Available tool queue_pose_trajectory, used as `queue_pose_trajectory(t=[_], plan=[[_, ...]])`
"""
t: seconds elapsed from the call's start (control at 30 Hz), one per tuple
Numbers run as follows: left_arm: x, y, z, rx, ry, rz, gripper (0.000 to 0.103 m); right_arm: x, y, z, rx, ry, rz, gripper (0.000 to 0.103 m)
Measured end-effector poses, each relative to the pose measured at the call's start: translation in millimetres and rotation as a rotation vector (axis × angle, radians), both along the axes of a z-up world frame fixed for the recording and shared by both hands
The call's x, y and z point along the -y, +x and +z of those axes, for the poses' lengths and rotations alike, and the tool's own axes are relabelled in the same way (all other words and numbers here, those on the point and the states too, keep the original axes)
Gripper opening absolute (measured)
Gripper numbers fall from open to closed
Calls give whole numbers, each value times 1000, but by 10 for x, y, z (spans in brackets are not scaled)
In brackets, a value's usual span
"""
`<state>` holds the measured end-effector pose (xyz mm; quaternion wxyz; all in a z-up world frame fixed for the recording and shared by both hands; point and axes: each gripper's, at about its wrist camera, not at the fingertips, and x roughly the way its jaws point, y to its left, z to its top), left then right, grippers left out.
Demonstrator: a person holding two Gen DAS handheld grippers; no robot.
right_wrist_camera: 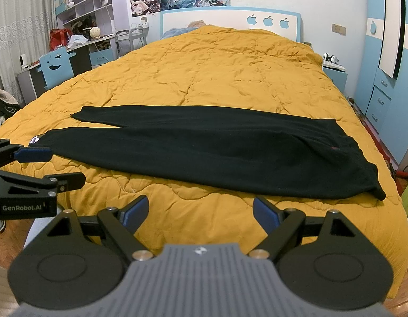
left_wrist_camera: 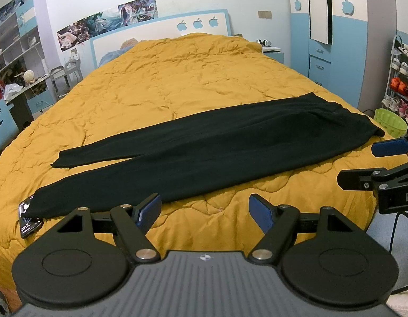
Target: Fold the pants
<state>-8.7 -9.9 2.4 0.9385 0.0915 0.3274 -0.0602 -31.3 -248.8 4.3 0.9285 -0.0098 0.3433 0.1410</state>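
Observation:
Black pants (left_wrist_camera: 204, 148) lie flat across the yellow quilt (left_wrist_camera: 164, 84), waist to the right, two legs spread to the left; they also show in the right wrist view (right_wrist_camera: 217, 150). My left gripper (left_wrist_camera: 205, 208) is open and empty, hovering just short of the near leg. My right gripper (right_wrist_camera: 201, 211) is open and empty, near the bed's front edge below the pants' middle. The right gripper also shows at the right edge of the left wrist view (left_wrist_camera: 362, 163), and the left gripper at the left edge of the right wrist view (right_wrist_camera: 58, 166).
A phone (left_wrist_camera: 29, 222) lies partly under the near leg's cuff at the bed's left. A green basket (left_wrist_camera: 390, 122) and shoe rack (left_wrist_camera: 400, 79) stand right of the bed, blue wardrobes (right_wrist_camera: 383, 79) beyond. A desk and blue chair (right_wrist_camera: 57, 66) stand on the left.

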Motion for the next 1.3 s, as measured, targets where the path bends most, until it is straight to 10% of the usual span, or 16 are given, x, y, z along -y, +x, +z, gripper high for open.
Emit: queue_pose_trajectory(t=[1.3], plan=[[-153, 155, -112, -35, -28, 11, 86, 46, 114, -104, -18, -7, -10, 82]])
